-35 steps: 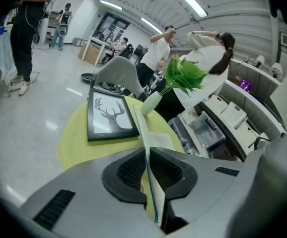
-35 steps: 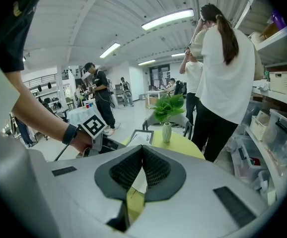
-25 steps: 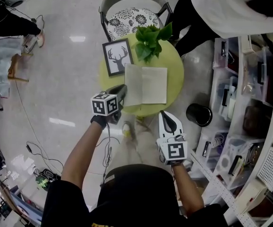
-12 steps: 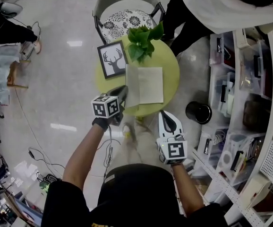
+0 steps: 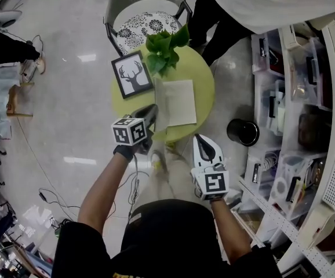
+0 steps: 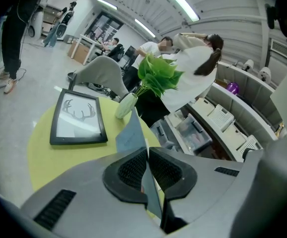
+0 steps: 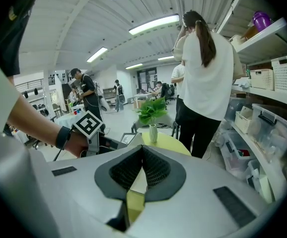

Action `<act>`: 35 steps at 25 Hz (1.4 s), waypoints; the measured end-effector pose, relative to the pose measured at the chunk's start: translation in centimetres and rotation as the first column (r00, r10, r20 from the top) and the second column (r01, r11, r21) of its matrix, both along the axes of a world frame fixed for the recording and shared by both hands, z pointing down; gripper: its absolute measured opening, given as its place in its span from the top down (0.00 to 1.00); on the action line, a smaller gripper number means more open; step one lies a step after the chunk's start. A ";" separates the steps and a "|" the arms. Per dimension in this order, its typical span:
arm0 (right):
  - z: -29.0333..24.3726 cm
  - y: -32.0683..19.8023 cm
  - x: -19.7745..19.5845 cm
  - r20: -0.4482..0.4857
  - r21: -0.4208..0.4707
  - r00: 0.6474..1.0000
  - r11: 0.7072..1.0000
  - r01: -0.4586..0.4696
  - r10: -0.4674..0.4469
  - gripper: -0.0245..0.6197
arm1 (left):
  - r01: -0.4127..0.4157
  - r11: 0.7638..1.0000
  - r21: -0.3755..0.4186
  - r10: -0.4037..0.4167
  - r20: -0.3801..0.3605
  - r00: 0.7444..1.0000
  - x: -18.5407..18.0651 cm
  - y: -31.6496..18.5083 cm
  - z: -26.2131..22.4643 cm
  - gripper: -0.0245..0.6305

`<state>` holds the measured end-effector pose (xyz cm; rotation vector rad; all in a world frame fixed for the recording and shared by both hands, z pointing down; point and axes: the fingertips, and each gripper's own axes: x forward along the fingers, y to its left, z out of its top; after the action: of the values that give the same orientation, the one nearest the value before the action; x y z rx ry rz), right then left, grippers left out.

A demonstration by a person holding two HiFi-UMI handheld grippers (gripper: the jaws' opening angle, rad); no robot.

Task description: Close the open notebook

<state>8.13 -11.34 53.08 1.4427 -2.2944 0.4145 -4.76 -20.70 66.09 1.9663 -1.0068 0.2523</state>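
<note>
The notebook (image 5: 178, 102) lies on the round yellow-green table (image 5: 204, 83), its right page flat and white. Its left cover (image 6: 130, 133) stands lifted off the table, a thin grey-blue sheet seen nearly edge-on. My left gripper (image 5: 150, 113) is at the table's near left edge, shut on that cover's near edge; in the left gripper view the sheet runs between the pads of the left gripper (image 6: 147, 170). My right gripper (image 5: 206, 146) hangs off the table's near side, to the right, away from the notebook. In its own view the right gripper (image 7: 142, 165) is shut, with nothing between its pads.
A framed deer picture (image 5: 131, 74) lies left of the notebook, and a vase with a green plant (image 5: 164, 51) stands behind it. A patterned chair (image 5: 143, 22) and a person in white (image 5: 266, 4) are beyond the table. A black bin (image 5: 243, 132) and shelves (image 5: 306, 103) stand to the right.
The notebook's left cover has risen from nearly flat to standing up, drawn up and toward the right page by my left gripper. The right gripper has stayed where it was.
</note>
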 end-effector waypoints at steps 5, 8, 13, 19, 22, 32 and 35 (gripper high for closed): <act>0.0 0.0 0.6 -0.005 -0.009 1.000 1.000 -0.026 0.026 0.96 | -0.021 1.000 0.001 0.021 -0.010 1.000 1.1 -0.1 -0.1 0.91; 0.4 0.3 0.6 0.004 0.010 1.000 1.000 -0.005 0.005 0.96 | -0.033 0.999 0.003 0.033 -0.013 0.999 1.6 -0.2 -0.2 0.91; 0.4 0.0 1.1 0.004 -0.001 0.999 0.999 -0.036 0.036 0.96 | -0.052 0.999 0.002 0.052 -0.021 0.998 2.4 -0.3 -0.1 0.91; 0.7 0.1 1.3 0.004 -0.002 1.000 1.000 -0.030 0.030 0.96 | -0.067 0.998 0.005 0.067 -0.028 0.997 3.2 -0.5 -0.1 0.91; 1.0 0.1 1.8 0.000 -0.018 0.999 0.999 -0.049 0.049 0.96 | -0.071 0.997 0.003 0.071 -0.036 0.997 3.7 -0.7 0.1 0.91; 1.2 -0.2 2.8 -0.008 -0.037 0.997 0.996 -0.083 0.083 0.96 | -0.094 0.996 -0.009 0.093 -0.048 0.994 5.5 -1.0 0.3 0.91; 0.8 -0.4 2.9 -0.007 -0.029 0.997 0.997 -0.074 0.074 0.96 | -0.098 0.995 -0.014 0.097 -0.048 0.994 6.1 -0.9 0.3 0.91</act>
<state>10.99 -11.72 53.93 1.5168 -2.2263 0.4628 1.36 -21.63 66.42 1.9999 -0.8769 0.2662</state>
